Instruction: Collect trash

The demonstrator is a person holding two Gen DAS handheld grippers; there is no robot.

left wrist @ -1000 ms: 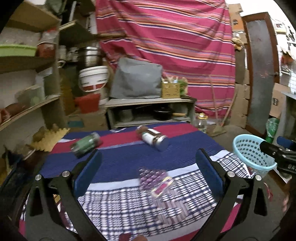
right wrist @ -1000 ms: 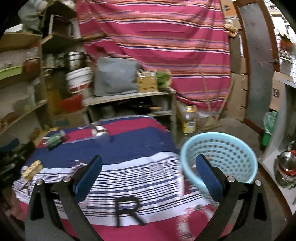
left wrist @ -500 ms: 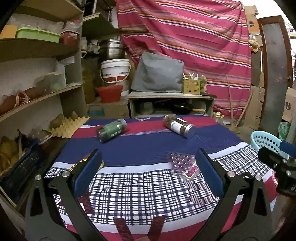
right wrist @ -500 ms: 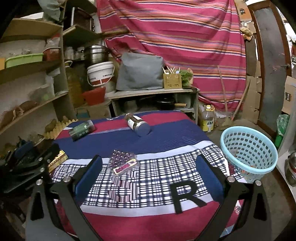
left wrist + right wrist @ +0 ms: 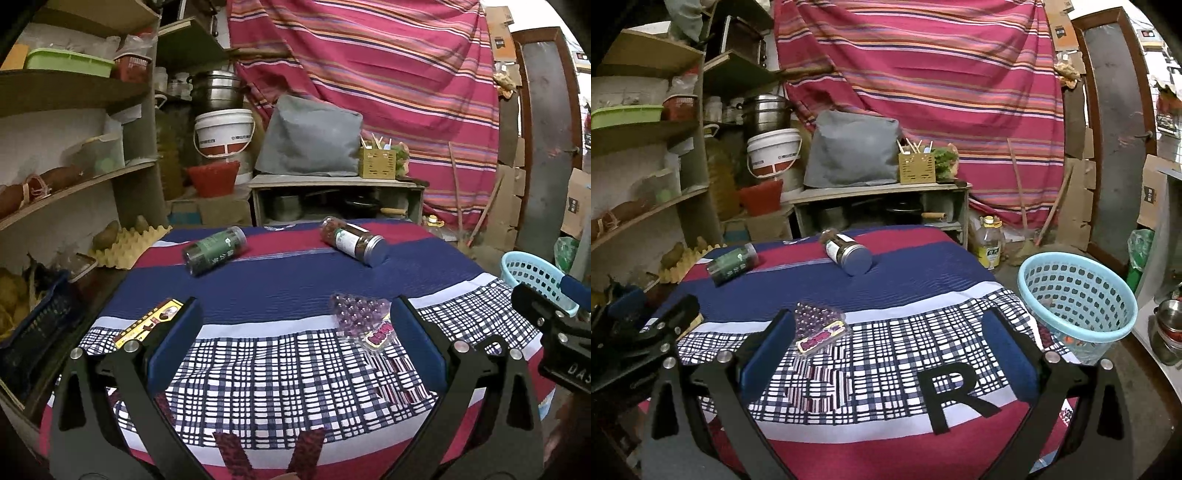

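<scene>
Hovering spread and empty, the left tool [image 5: 295,328] has a flat yellow-and-red sachet [image 5: 147,325] just outside its left finger; light and slick, best pinched by an edge. Beyond lie a green-labelled clear jar [image 5: 214,254] and a brown-filled steel-capped jar [image 5: 352,243], rigid rollers, grip mid-body. The right tool [image 5: 886,332], also spread, has the crinkly purple-bead packet [image 5: 820,328] beside its left finger, the pale blue basket [image 5: 1078,299] off right of the surface [image 5: 886,291].

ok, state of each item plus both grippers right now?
Left gripper: open, empty.
Right gripper: open, empty.
Green jar: on its side, capped.
Brown jar: on its side, capped.
Bead packet: flat on cloth.
Yellow packet: flat.
Basket: upright.
</scene>
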